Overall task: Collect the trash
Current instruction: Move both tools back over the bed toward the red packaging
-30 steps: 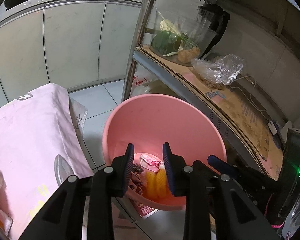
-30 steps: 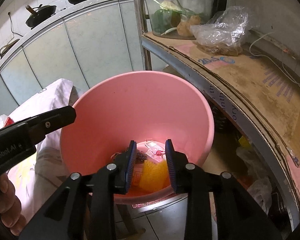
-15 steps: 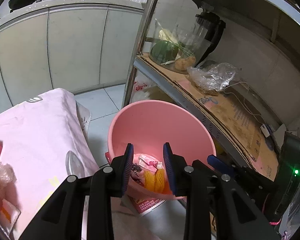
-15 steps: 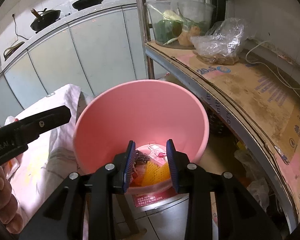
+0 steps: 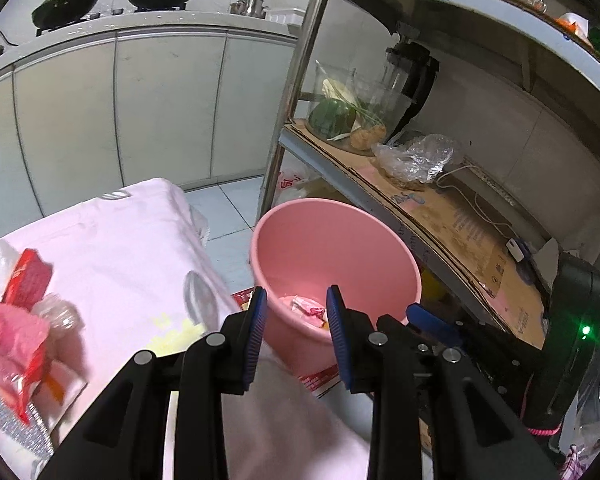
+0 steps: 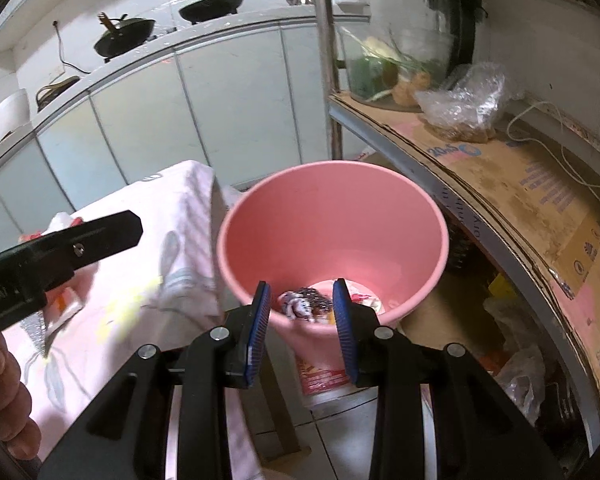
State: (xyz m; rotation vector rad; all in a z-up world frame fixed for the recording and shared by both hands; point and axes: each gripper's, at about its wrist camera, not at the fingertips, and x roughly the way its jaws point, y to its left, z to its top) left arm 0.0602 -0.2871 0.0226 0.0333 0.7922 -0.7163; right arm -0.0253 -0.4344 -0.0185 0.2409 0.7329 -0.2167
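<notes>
Beside the pink bin [image 5: 336,256], left wrist view: the left gripper [image 5: 296,312] stands with its 2 jaws apart and nothing between the pads; through the gap shows only the bin's near wall and a pale wrapper [image 5: 308,306] lying at the bin's bottom. Left of the bin, a table under a pink cloth [image 5: 112,240] carries a cluster of trash: a red carton [image 5: 28,276], a pink packet [image 5: 18,328] and crumpled clear film [image 5: 58,314], all well apart from the bin. Right of the bin runs a metal shelf [image 5: 452,216] lined with cardboard, holding a clear bag [image 5: 416,158] and a glass bowl of vegetables [image 5: 344,116]. The tip of the right gripper shows at the bin's right edge.

Right wrist view: the right gripper [image 6: 300,308] hangs over the bin's [image 6: 332,220] near rim, jaws apart and empty. Inside the bin, at its bottom, lie a dark patterned wrapper [image 6: 304,302] and some lighter scraps [image 6: 364,300]. Left of the bin, the left gripper's black finger [image 6: 80,236] reaches over the cloth [image 6: 148,272], with the person's fingers [image 6: 4,364] below it.

Progress, as judged: several pieces already sit in the bin, so collecting is partly done. At least 3 items are left on the table, left of the bin, so each empty gripper would need a fresh pickup there and a carry to the bin.
</notes>
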